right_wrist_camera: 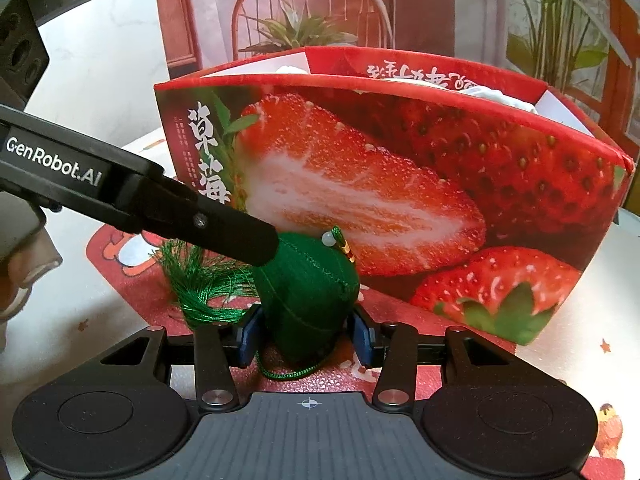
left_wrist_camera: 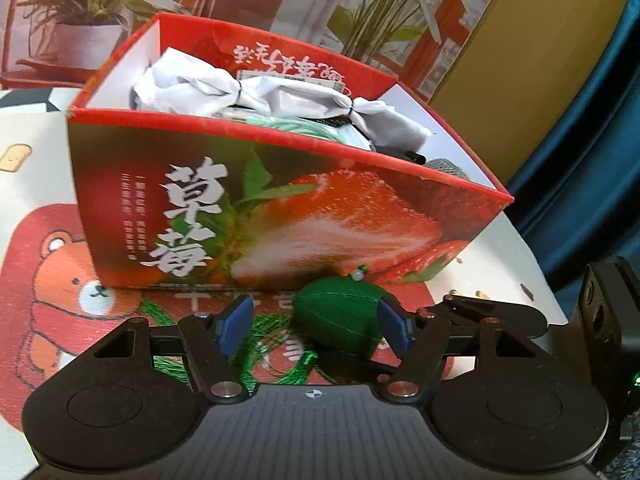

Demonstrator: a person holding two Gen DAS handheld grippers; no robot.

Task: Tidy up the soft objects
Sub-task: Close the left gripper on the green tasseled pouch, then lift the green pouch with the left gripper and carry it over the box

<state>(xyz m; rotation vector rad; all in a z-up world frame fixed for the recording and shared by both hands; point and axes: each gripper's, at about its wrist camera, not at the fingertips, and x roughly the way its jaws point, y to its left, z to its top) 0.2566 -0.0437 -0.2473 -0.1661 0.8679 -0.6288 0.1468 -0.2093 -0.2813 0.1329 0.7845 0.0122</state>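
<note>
A green stuffed sachet (left_wrist_camera: 340, 320) with a green tassel (left_wrist_camera: 264, 344) and a white bead lies on the table just in front of the red strawberry box (left_wrist_camera: 280, 208). My left gripper (left_wrist_camera: 316, 328) is open, its right pad touching the sachet, the left pad apart from it. In the right wrist view the sachet (right_wrist_camera: 308, 292) sits between the pads of my right gripper (right_wrist_camera: 306, 336), which is closed on its lower part. The left gripper's finger (right_wrist_camera: 224, 228) touches the sachet's top left. The box (right_wrist_camera: 400, 168) holds white cloth bundles (left_wrist_camera: 280, 92).
A printed tablecloth (left_wrist_camera: 52, 264) with a bear picture covers the table. A backdrop (left_wrist_camera: 100, 20) with pictured plants and a chair stands behind the box. A dark blue curtain (left_wrist_camera: 580, 140) hangs at the right. The table's edge runs along the right side.
</note>
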